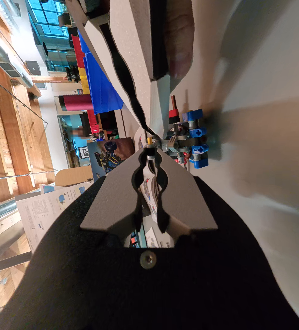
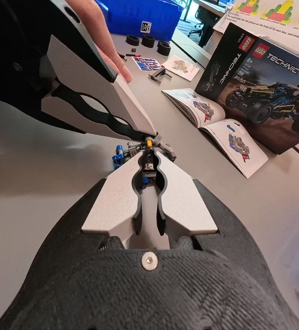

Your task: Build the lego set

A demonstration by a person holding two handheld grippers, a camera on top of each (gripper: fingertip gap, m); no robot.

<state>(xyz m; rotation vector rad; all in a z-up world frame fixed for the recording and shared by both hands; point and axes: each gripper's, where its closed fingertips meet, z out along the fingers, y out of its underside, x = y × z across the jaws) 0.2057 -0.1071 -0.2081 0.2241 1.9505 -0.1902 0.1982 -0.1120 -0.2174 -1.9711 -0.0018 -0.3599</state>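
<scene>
A small grey, black and blue building-brick assembly [image 2: 125,151] sits on the grey table [image 2: 38,178]; it also shows in the left wrist view [image 1: 189,141]. My right gripper [image 2: 147,154] is shut on a dark upright part at the assembly's middle; in the left wrist view it [image 1: 160,135] comes in from above and its tips touch the grey parts. My left gripper [image 1: 149,151] is shut on a short black-and-grey peg part with a yellow pin [image 1: 149,140] at its end, right against the assembly. The right wrist view shows it [image 2: 149,136] coming from the upper left, above the yellow pin [image 2: 149,143].
An open instruction booklet [image 2: 216,125] and the kit's box [image 2: 263,85] lie to the right. Black tyres [image 2: 147,40], a sticker sheet [image 2: 146,63], a dark axle piece [image 2: 160,74] and a blue bin [image 2: 141,16] are farther back. A hand [image 2: 109,44] holds the left gripper. The grippers are tip to tip, or close to it.
</scene>
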